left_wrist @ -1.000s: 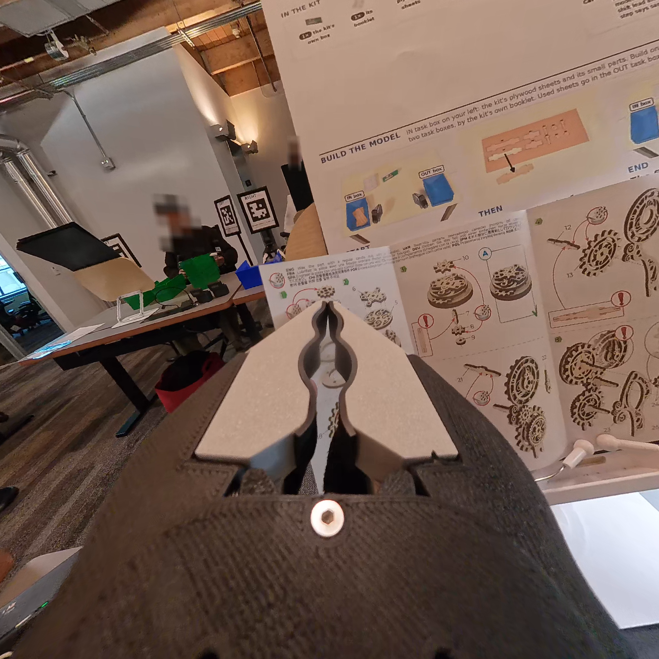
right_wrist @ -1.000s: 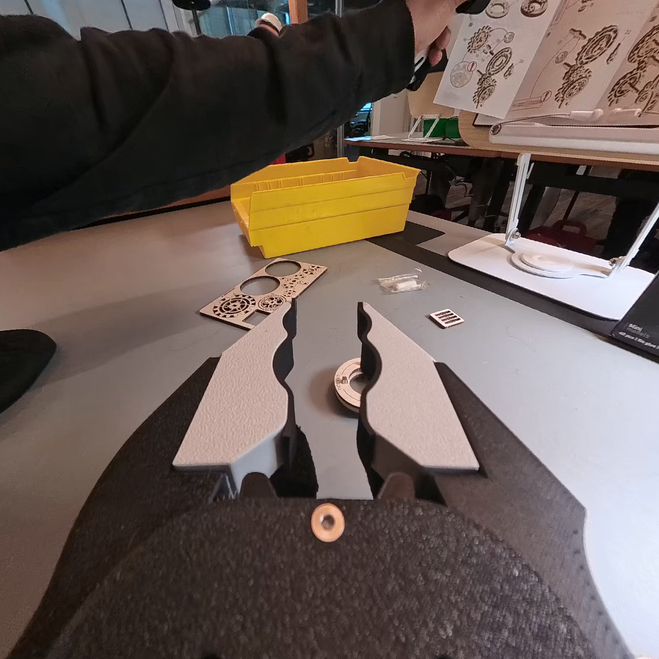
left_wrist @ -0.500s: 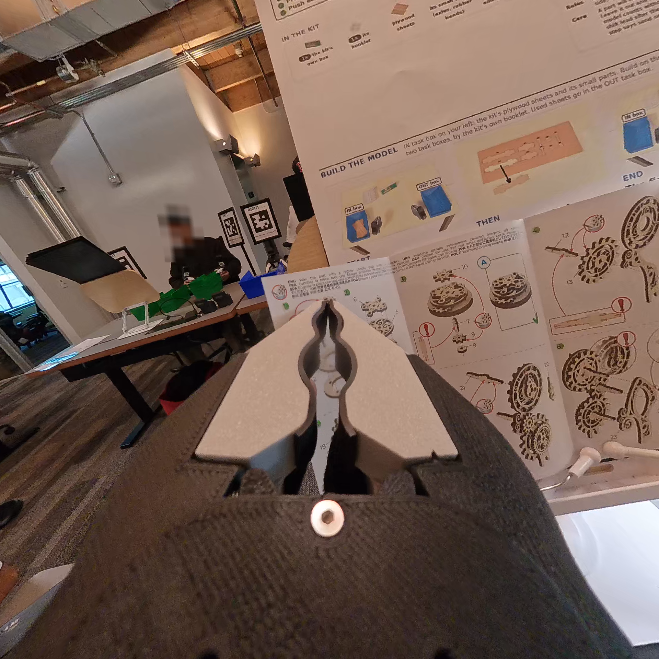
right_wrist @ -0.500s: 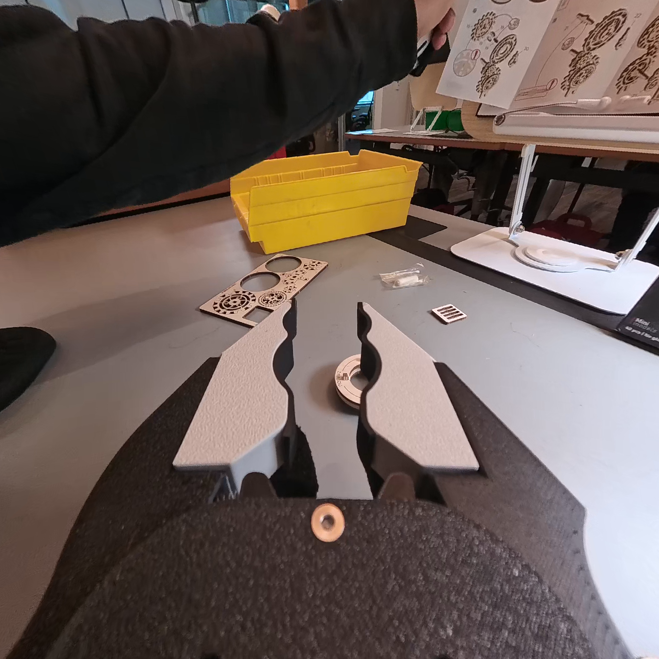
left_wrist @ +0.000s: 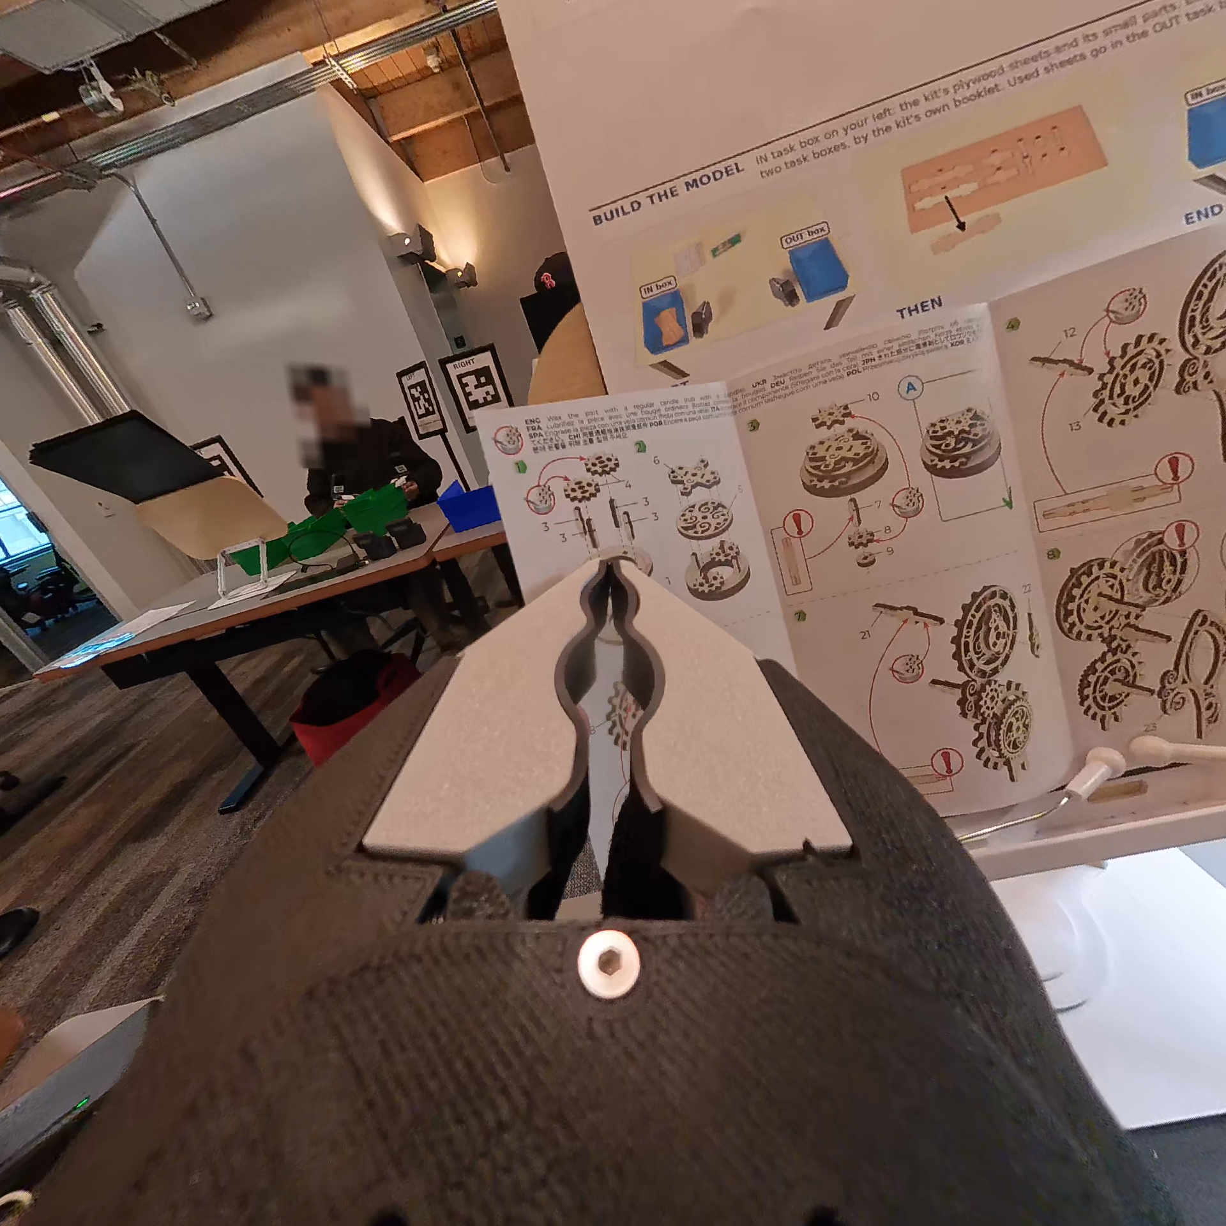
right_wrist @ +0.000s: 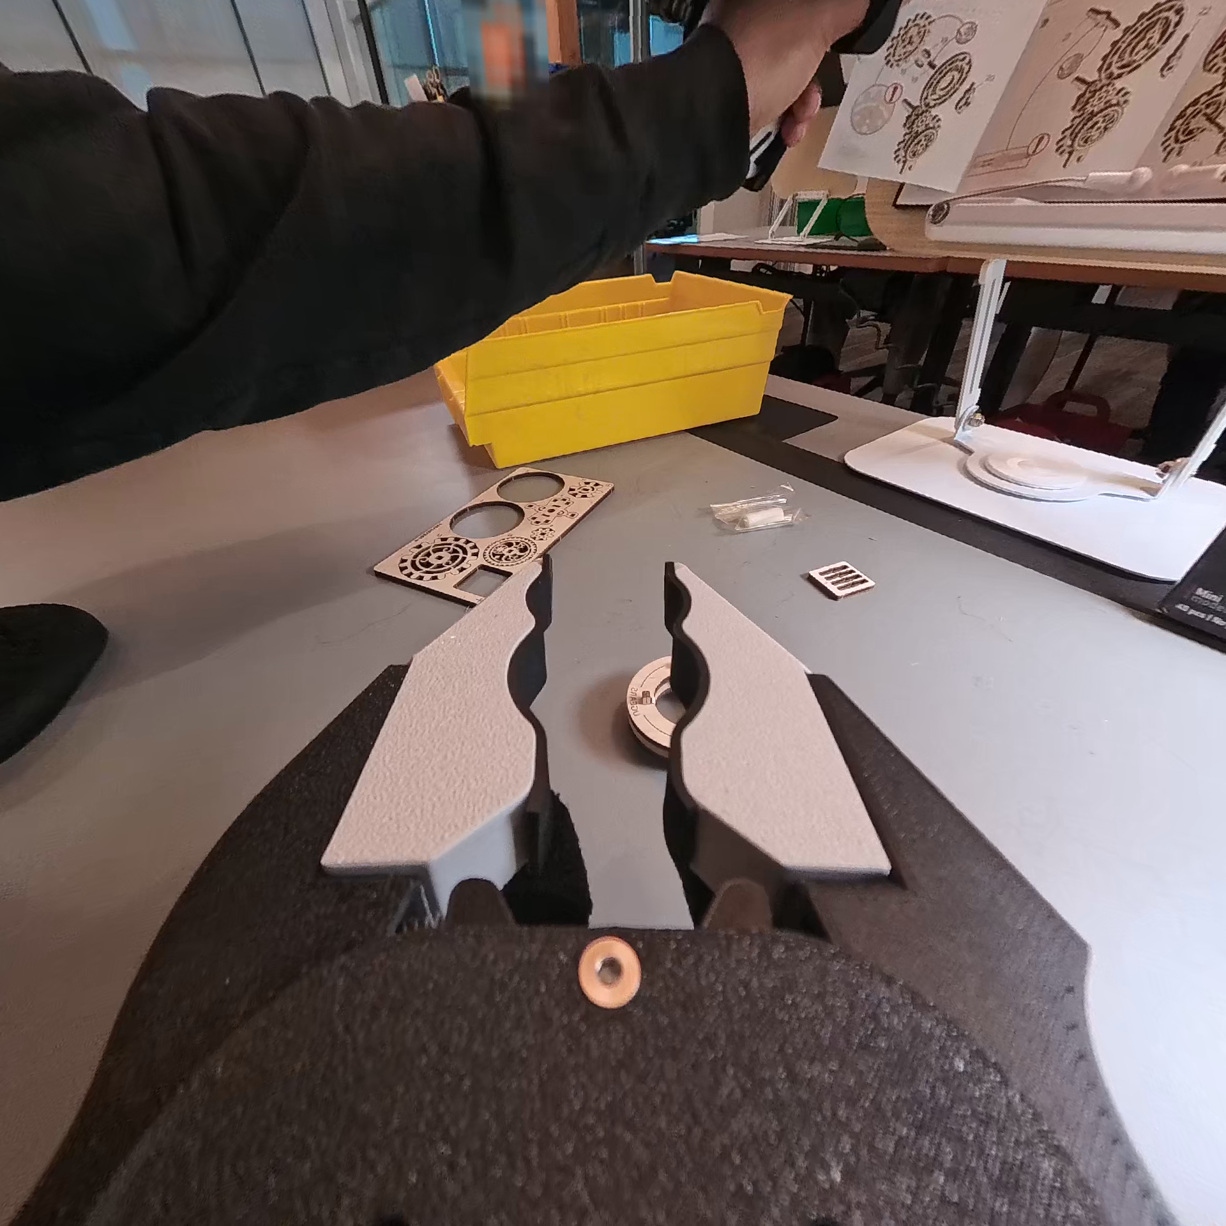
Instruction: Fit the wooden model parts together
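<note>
My left gripper [left_wrist: 610,567] is shut, its tips pinched on the left leaf of the open instruction booklet [left_wrist: 882,531] on a white stand. The printed page shows through the gap between the fingers. My right gripper [right_wrist: 607,577] is open and empty just above the grey table [right_wrist: 929,696]. A round wooden ring part [right_wrist: 653,713] lies on the table between its fingers, close to the right finger. A plywood parts sheet [right_wrist: 494,531] with round cut-outs lies just beyond the left fingertip. The person's sleeve [right_wrist: 332,232] reaches across to the booklet [right_wrist: 1035,86].
A yellow bin [right_wrist: 617,378] stands behind the sheet. A small clear bag [right_wrist: 756,514] and a small slotted wooden piece [right_wrist: 841,578] lie at the right. The stand's white base [right_wrist: 1061,504] and a black box [right_wrist: 1201,604] sit far right. A person works at a far table [left_wrist: 265,597]. Left tips to right tips: about 45 centimeters.
The left gripper stays shut on the leaf, and more of the leaf now shows above its tips. The right gripper has barely moved and stays open over the ring.
</note>
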`<action>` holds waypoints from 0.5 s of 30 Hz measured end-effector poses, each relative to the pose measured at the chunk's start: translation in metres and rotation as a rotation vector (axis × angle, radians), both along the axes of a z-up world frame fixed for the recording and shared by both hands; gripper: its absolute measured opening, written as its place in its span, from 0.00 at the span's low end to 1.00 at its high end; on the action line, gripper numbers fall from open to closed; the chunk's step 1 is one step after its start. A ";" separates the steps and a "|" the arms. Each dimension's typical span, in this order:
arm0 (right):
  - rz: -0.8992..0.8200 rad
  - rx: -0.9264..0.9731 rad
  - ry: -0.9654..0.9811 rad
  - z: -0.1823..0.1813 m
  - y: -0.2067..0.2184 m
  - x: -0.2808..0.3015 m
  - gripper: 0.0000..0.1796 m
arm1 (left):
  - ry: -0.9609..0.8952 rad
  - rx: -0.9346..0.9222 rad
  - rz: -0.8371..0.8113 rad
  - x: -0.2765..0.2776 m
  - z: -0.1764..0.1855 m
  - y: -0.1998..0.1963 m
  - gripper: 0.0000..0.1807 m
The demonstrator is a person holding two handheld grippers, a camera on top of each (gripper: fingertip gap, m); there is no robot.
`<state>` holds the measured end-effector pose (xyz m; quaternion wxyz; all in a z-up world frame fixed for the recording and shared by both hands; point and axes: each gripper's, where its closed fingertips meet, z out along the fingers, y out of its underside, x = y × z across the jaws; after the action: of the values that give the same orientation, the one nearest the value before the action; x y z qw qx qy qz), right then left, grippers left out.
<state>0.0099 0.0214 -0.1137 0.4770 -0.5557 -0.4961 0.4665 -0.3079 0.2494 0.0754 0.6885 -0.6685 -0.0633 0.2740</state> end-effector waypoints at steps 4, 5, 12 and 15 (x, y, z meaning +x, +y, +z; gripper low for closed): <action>0.000 -0.002 -0.002 -0.001 0.000 0.000 0.18 | -0.001 0.000 -0.004 0.000 0.002 -0.001 0.00; -0.001 -0.001 -0.002 -0.001 0.000 0.000 0.18 | -0.001 -0.002 -0.006 0.000 0.001 -0.002 0.00; -0.004 0.002 -0.001 0.000 0.001 0.000 0.18 | -0.042 -0.026 -0.127 0.035 -0.010 -0.020 0.00; -0.002 0.002 0.000 0.000 0.000 0.000 0.18 | -0.055 -0.040 -0.224 0.068 -0.022 -0.040 0.00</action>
<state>0.0095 0.0216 -0.1138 0.4780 -0.5557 -0.4961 0.4653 -0.2399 0.2098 0.0537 0.6993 -0.6923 -0.0014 0.1783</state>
